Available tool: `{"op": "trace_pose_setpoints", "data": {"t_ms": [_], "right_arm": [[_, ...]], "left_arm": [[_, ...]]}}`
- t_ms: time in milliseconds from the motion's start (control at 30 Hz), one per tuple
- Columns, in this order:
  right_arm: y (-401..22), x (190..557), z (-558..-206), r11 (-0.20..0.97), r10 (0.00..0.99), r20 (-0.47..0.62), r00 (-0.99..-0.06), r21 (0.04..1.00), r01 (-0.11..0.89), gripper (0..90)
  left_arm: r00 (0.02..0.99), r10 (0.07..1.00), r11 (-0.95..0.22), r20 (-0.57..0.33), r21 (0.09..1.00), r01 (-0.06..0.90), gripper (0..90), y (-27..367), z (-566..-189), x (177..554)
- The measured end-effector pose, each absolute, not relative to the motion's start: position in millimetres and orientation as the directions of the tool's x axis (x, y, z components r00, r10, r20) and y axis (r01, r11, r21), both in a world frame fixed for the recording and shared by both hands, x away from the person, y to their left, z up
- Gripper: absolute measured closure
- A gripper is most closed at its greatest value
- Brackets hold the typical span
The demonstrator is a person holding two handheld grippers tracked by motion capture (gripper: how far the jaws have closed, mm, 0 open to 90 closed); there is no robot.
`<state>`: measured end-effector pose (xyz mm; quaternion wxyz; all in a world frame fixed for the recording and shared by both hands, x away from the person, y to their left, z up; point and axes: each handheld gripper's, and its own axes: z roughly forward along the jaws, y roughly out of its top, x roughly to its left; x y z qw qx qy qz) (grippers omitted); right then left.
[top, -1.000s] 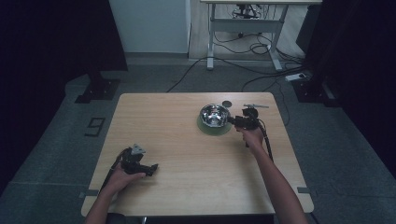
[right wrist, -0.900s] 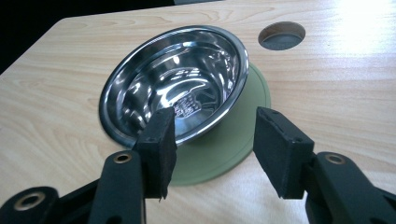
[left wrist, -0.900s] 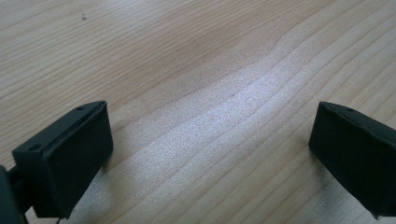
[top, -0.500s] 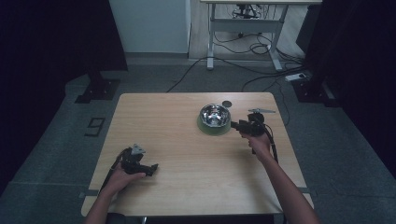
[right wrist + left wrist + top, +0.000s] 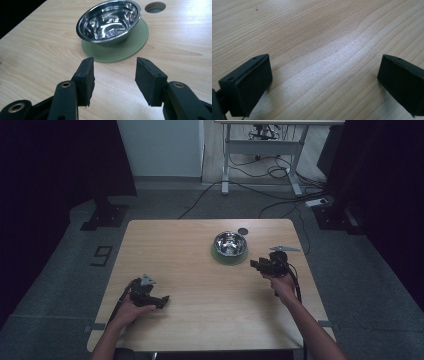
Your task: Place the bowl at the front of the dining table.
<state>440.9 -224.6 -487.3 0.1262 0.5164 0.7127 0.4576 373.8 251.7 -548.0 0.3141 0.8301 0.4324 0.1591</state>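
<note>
Two grippers, left gripper (image 5: pixel 161 301) wide-jawed, right gripper (image 5: pixel 114 75) half-spread and empty, flank bare bench (image 5: pixel 200 320); upright round bowl (image 5: pixel 109 20) near far edge.

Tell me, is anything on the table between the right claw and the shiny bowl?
No. In the right gripper view, just bare wooden table lies between the open right claw and the bowl on its green mat.

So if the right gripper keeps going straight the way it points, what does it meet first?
The right gripper, open with nothing between its jaws, points at the green mat under the steel bowl. It would likely cross the mat's near edge first, then meet the bowl's side, depending on height.
</note>
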Motion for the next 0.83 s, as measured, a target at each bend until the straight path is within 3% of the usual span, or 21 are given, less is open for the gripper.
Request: {"op": "trace_pose_setpoints", "data": {"t_ms": [400, 833], "right_arm": [[-234, 413, -499, 0.091, 0.847, 0.268, -0.459, 0.778, 0.622, 48.9], [-235, 408, -509, 0.097, 0.840, 0.279, -0.466, 0.766, 0.635, 45.6]], "left_arm": [[0.575, 0.818, -0.428, -0.008, 0.659, 0.619, 0.0, 252, -548, 374], [0.573, 0.819, -0.428, -0.007, 0.658, 0.619, 0.0, 252, -548, 373]]}}
